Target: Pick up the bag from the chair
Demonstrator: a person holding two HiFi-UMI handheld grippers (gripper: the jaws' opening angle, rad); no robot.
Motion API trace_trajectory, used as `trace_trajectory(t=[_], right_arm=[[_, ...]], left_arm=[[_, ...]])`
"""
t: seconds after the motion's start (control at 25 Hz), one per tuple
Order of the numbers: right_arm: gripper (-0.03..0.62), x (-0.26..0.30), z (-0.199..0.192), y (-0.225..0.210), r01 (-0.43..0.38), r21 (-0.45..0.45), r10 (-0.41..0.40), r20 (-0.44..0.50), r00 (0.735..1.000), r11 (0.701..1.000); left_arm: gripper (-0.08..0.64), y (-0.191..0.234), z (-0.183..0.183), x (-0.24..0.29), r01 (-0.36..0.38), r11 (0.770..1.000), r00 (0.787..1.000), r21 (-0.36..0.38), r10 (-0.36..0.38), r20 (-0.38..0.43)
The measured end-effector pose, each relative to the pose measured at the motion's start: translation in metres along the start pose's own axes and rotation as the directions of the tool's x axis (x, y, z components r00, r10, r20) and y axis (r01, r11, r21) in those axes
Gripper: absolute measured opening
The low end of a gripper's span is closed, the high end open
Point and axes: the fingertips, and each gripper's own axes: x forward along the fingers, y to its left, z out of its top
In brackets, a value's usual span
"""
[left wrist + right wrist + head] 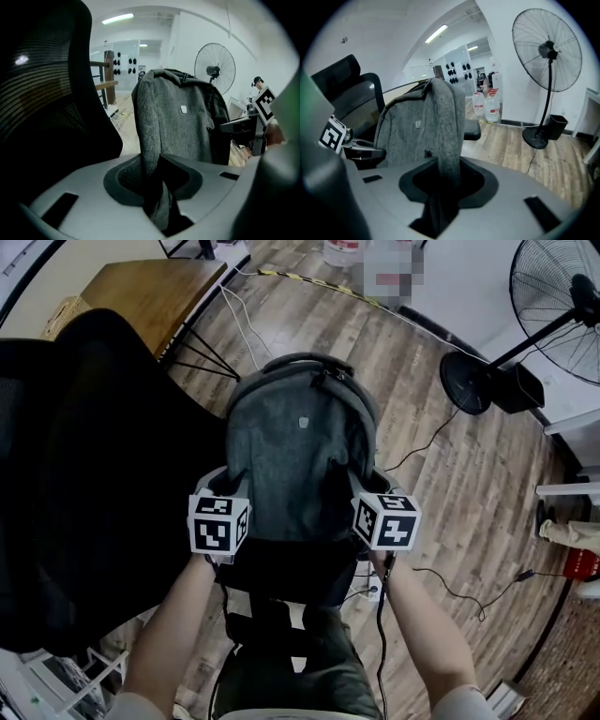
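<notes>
A grey backpack (pixel 295 442) hangs upright in front of me, held clear of the floor between both grippers. My left gripper (pixel 225 498) is shut on its left side edge, and the fabric (pixel 152 140) runs down between the jaws. My right gripper (pixel 368 493) is shut on the right side edge (pixel 447 140) the same way. The black mesh office chair (pixel 84 474) stands at my left, its back (pixel 42 89) filling the left gripper view. From the right gripper, the chair's armrest (pixel 472 130) shows behind the bag.
A wooden desk (pixel 155 292) on black legs stands beyond the chair. A standing fan (pixel 558 292) with round base (pixel 466 382) is at the right, cables (pixel 441 432) trailing over the wooden floor. Water jugs (pixel 487 107) stand by the far wall.
</notes>
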Motion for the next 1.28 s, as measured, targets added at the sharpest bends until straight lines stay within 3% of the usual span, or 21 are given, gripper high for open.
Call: trace_trajectory(t=[0.2, 0.52, 0.76, 0.92, 1.28], right_arm=[[0.101, -0.041, 0.023, 0.016, -0.005, -0.004, 0.005, 0.058, 0.998, 1.0], [0.101, -0.14, 0.119, 0.05, 0.004, -0.091, 0.014, 0.19, 0.982, 0.996], [0.1, -0.231, 0.191, 0.083, 0.019, -0.164, 0.033, 0.309, 0.95, 0.986], [0.1, -0.291, 0.229, 0.109, 0.05, -0.22, 0.047, 0.412, 0.91, 0.974], [0.1, -0.407, 0.261, 0.159, 0.096, -0.314, 0.095, 0.54, 0.836, 0.944]], left_arm=[[0.084, -0.009, 0.026, -0.044, 0.005, 1.0, 0.996, 0.011, -0.006, 0.087], [0.081, -0.024, 0.112, -0.146, 0.023, 0.999, 0.97, 0.049, -0.034, 0.239], [0.078, -0.038, 0.178, -0.242, 0.01, 0.995, 0.929, 0.095, -0.045, 0.367], [0.078, -0.045, 0.209, -0.306, -0.008, 0.991, 0.882, 0.135, -0.056, 0.467], [0.078, -0.065, 0.232, -0.421, -0.028, 0.984, 0.797, 0.177, -0.085, 0.597]])
